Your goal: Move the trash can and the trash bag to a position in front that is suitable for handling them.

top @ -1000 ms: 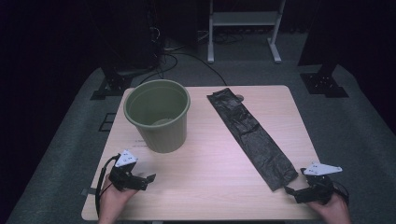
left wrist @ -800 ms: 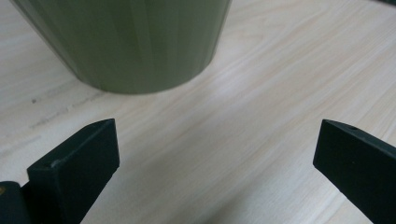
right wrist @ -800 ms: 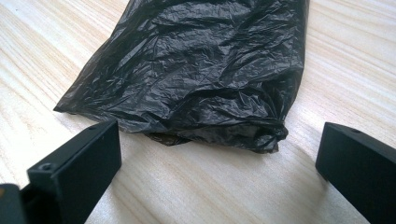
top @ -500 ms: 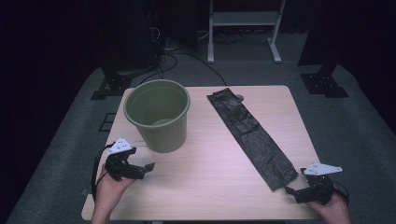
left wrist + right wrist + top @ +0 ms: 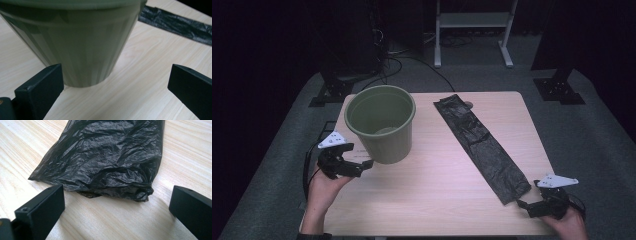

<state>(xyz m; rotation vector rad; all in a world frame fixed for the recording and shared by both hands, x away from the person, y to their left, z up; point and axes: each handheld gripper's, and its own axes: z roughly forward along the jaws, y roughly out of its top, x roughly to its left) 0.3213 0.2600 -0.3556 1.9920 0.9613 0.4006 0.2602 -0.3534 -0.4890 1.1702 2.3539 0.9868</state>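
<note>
A green plastic bucket stands upright on the left part of the wooden table. A long flat black plastic bag lies diagonally across the right half. My left gripper is open just left of the bucket's base, its jaws wide apart in front of the bucket wall. My right gripper is open at the near right corner, a short way from the bag's near end, with nothing between its jaws.
A small round object lies at the bag's far end. Beyond the table are cables, a white stand and dark equipment bases on grey carpet.
My left gripper has moved forward and toward the bucket's base. The right gripper, the bucket and the bag have stayed put.
</note>
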